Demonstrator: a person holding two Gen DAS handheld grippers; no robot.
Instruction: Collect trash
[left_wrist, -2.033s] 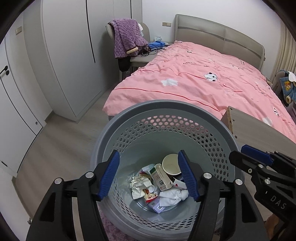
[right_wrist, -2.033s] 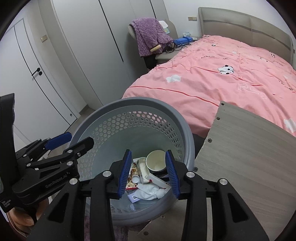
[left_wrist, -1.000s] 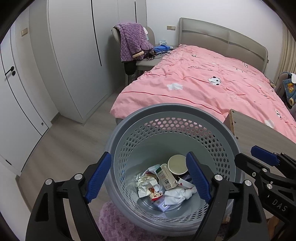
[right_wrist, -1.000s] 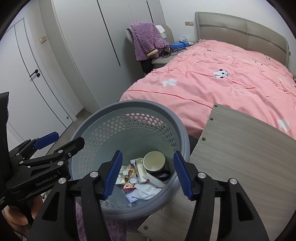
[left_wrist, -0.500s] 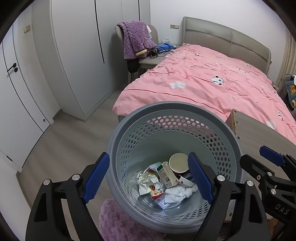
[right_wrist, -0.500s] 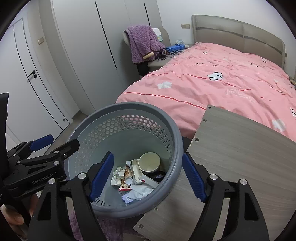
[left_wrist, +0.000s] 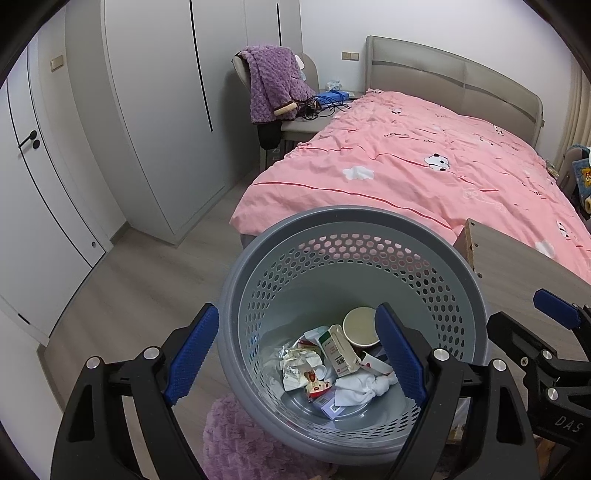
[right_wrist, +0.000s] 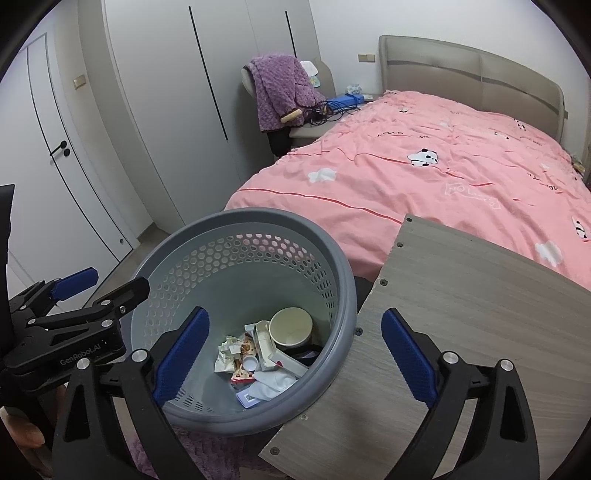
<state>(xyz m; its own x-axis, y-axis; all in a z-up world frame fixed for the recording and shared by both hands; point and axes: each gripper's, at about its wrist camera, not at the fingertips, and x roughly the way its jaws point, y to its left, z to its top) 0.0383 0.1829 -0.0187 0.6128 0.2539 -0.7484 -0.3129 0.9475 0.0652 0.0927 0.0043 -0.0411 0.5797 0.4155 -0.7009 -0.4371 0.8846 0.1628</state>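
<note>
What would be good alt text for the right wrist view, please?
A grey bin holding a paper cup, wrappers and a white cloth sits below the open, empty right gripper. A wooden board lies right of it, and a pink bed is behind.

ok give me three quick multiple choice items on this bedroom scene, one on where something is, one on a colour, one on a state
1. Where does the paper cup lie?
A. on the bed
B. inside the grey basket
C. on the wooden board

2. What colour is the bed cover?
A. pink
B. green
C. white

3. How do the jaws of the right gripper stand?
A. shut on a carton
B. shut on the basket rim
C. wide open, holding nothing

Answers: 1 B, the cup sits among the wrappers at the basket's bottom. 2 A, the cover is pink with small panda prints. 3 C, the jaws have just been opening and nothing is pressed between them.
</note>
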